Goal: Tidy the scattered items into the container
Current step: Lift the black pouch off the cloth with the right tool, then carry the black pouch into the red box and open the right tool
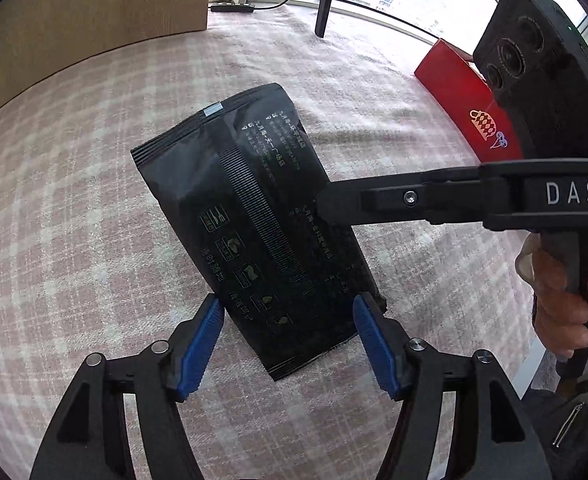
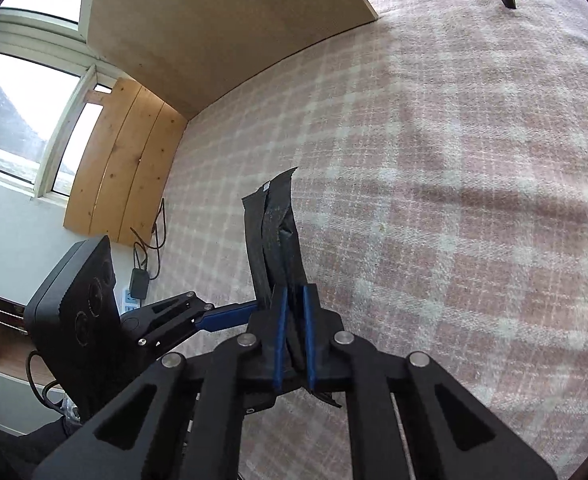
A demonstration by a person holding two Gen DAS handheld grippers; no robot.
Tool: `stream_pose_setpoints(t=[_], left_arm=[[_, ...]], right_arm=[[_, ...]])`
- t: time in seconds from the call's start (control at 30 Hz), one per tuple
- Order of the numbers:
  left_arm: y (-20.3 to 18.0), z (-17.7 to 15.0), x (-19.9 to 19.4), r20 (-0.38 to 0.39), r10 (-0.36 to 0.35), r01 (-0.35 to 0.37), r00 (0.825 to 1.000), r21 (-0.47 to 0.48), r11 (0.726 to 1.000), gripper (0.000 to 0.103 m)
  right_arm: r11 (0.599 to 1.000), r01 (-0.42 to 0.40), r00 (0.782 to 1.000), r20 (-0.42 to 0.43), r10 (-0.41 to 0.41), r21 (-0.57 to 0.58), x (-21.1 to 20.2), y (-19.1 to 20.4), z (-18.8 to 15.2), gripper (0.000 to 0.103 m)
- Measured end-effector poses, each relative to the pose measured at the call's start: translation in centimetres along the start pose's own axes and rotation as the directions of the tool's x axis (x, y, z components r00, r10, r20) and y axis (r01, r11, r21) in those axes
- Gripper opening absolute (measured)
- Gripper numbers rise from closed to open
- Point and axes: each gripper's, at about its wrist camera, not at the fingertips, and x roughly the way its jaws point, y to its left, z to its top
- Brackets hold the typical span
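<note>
Left wrist view: the left gripper [image 1: 288,312] is standing with its blue-padded fingers [image 1: 201,344] spread apart, one on each side of the near end of a flat black foil packet with pale printed text and icons [image 1: 249,216]. Neither pad is visibly pressing the packet. The packet is being held up off the pink and white checked cloth covering the desk [image 1: 93,208], tilted with its far sealed end up and to the left. The right gripper [image 1: 326,206] is reaching in from the right, its black fingers meeting the packet's right edge; a hand [image 1: 558,300] is wrapping its handle. Beyond it, a red rectangular box with a white basket emblem [image 1: 466,96] is sitting at the far right edge of the cloth, well apart from the packet. A brown cardboard panel [image 1: 93,12] is standing at the far left.

Right wrist view: the right gripper [image 2: 292,334] is clamping the black packet [image 2: 275,228] edge-on between its two blue pads, which are nearly together. The packet is rising away from the fingers above the checked cloth [image 2: 454,160]. The left gripper [image 2: 229,317] is entering from the left, one blue finger lying just beside the packet's lower part. A pale wooden board [image 2: 121,164] is leaning by the window.
</note>
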Motion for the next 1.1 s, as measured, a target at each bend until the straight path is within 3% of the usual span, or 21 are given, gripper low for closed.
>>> stream_pose_setpoints(t=[0.23, 0.33, 0.43, 0.73, 0.93, 1.1], left_arm=[[0.4, -0.2, 0.0, 0.051, -0.011, 0.013, 0.999, -0.04, 0.999, 0.064], [0.9, -0.3, -0.9, 0.078, -0.017, 0.021, 0.997, -0.059, 0.998, 0.048], [1.2, -0.1, -1.6, 0.102, -0.06, 0.066, 0.993, -0.062, 0.996, 0.047], [-1.3, 1.9, -3.8, 0.16, -0.094, 0.094, 0.983, 0.013, 0.996, 0.046], [-5.7, 4.3, -4.7, 0.176, -0.119, 0.098, 0.977, 0.122, 0.988, 0.046], [-10.8, 6.5, -4.6, 0.175, -0.147, 0.103, 0.974, 0.239, 0.965, 0.045]], right_arm=[[1.0, 0.02, 0.999, 0.025, -0.02, -0.017, -0.8, 0.9, -0.3, 0.008], [0.999, 0.031, 0.998, 0.046, -0.031, -0.013, -1.3, 0.8, -0.5, 0.008], [1.0, 0.017, 0.997, 0.069, -0.017, -0.007, -2.3, 1.0, -0.6, 0.008], [0.996, 0.062, 0.984, 0.171, -0.049, -0.07, -7.2, 2.6, -1.2, 0.008], [0.991, 0.116, 0.957, 0.275, -0.093, -0.068, -12.0, 2.0, -2.1, 0.007], [0.987, 0.157, 0.919, 0.369, -0.141, -0.014, -16.8, 0.2, -3.2, 0.007]])
